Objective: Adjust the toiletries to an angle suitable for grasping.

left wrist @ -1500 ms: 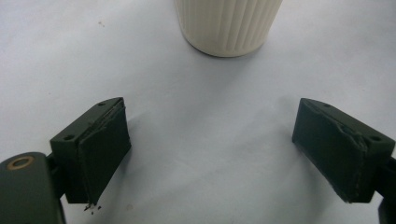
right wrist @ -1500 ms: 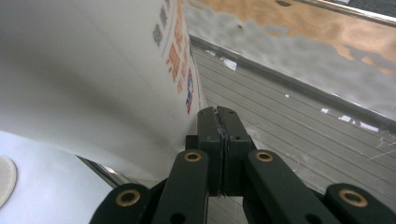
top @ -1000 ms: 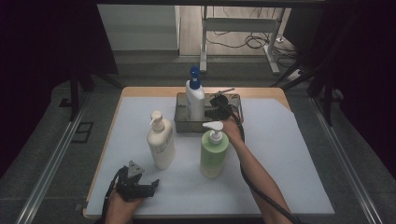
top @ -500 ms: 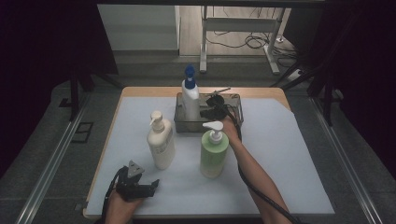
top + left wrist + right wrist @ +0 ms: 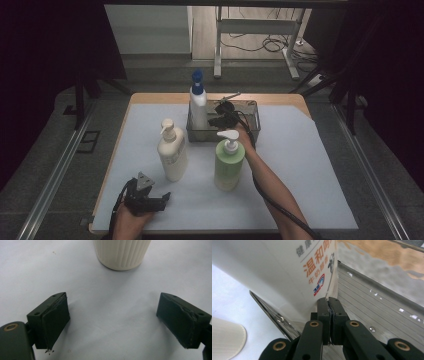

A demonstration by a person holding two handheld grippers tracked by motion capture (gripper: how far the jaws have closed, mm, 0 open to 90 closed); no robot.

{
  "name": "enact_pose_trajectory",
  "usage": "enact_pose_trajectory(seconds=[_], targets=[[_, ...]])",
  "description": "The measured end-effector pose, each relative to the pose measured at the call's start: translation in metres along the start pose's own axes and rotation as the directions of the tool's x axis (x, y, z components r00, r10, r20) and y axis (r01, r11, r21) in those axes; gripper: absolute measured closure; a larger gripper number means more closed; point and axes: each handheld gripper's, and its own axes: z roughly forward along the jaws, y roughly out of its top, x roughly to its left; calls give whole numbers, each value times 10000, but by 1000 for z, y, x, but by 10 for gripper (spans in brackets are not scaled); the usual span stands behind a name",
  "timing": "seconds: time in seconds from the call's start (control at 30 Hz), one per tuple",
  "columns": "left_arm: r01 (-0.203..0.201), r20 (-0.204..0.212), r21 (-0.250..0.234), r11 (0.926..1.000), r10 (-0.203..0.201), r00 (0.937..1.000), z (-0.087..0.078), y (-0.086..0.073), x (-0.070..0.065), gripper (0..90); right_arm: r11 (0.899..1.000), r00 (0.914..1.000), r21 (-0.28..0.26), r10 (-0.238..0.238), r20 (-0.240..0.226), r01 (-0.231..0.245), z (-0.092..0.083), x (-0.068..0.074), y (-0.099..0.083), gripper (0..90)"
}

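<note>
A white bottle (image 5: pixel 198 107) with a blue cap stands at the left end of a metal wire basket (image 5: pixel 256 120) at the back of the table. My right gripper (image 5: pixel 211 121) is inside the basket with its jaws shut on nothing. In the right gripper view its tips (image 5: pixel 328 302) press against the side of the white bottle (image 5: pixel 287 272), which bears orange print. My left gripper (image 5: pixel 162 200) rests near the front left edge. In the left gripper view its jaws (image 5: pixel 112 317) stand wide open over the bare mat, short of a cream ribbed bottle (image 5: pixel 122 252).
A cream pump bottle (image 5: pixel 172 155) and a green pump bottle (image 5: pixel 229 165) stand mid-table in front of the basket. The table has a pale mat (image 5: pixel 310 170), open at the right. The basket's floor (image 5: pixel 374 307) lies right of the white bottle.
The blue-capped white bottle has shifted left inside the basket, with the right gripper following against it. The left gripper has stayed put.
</note>
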Motion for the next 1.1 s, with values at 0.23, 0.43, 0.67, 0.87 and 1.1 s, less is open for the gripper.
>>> enact_pose_trajectory(seconds=[0.23, 0.43, 0.67, 0.87, 1.1], targets=[[4, 1, -1, 10000, -4, 10000, 0, 0, 0, 107, 9997, 9995, 18, -236, -189, 236, 6, 6, 4, 872], [-2, 4, 5, 10000, 2, 10000, 0, 0, 0, 107, 9998, 9991, -92, -187, -379, 184, 8, 6, 3, 891], [-1, 3, 5, 10000, 1, 10000, 0, 0, 0, 107, 9995, 9987, 6, -306, -403, 306, 8, 10, 4, 892], [1, 2, 3, 10000, -1, 10000, 0, 0, 0, 107, 9994, 9991, 53, -350, -244, 352, 7, 9, 4, 851], [1, -2, -4, 10000, -1, 10000, 0, 0, 0, 107, 9988, 9988, -58, -477, -138, 476, 1, 8, 1, 795]])
